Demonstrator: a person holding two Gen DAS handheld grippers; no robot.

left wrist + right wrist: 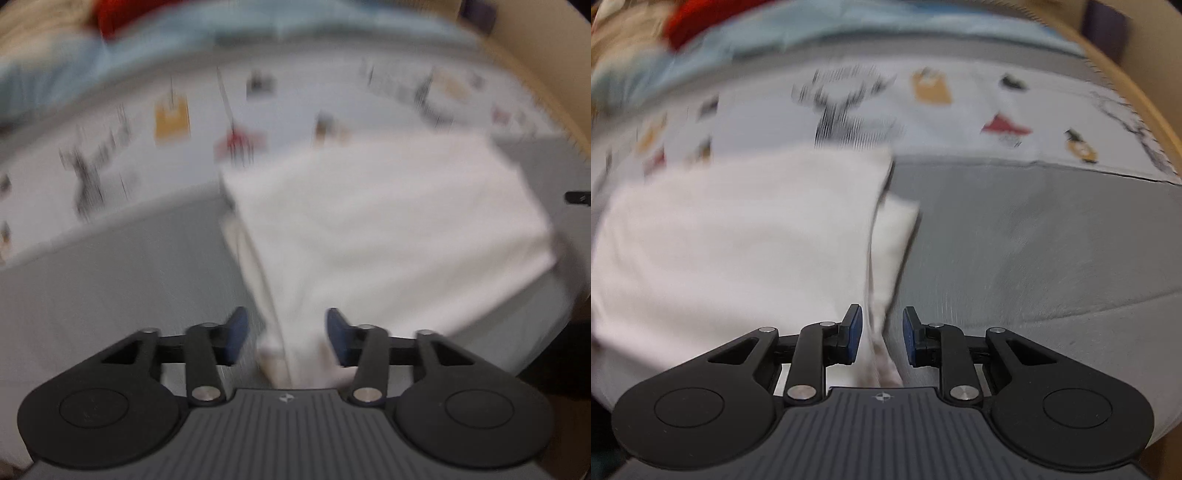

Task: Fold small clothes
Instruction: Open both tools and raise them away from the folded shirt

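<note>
A white garment lies folded into a rough rectangle on a grey surface. Both views are blurred. My left gripper hangs open over the garment's near left corner, and its blue pads stand well clear of the cloth on both sides. In the right wrist view the same garment fills the left half. My right gripper hovers over the right edge, where a folded flap sticks out. Its pads are close together but do not press on the cloth strip that shows between them.
Behind the grey surface lies a pale sheet printed with small pictures. Further back are a light blue cloth and something red. A beige rim curves along the right side.
</note>
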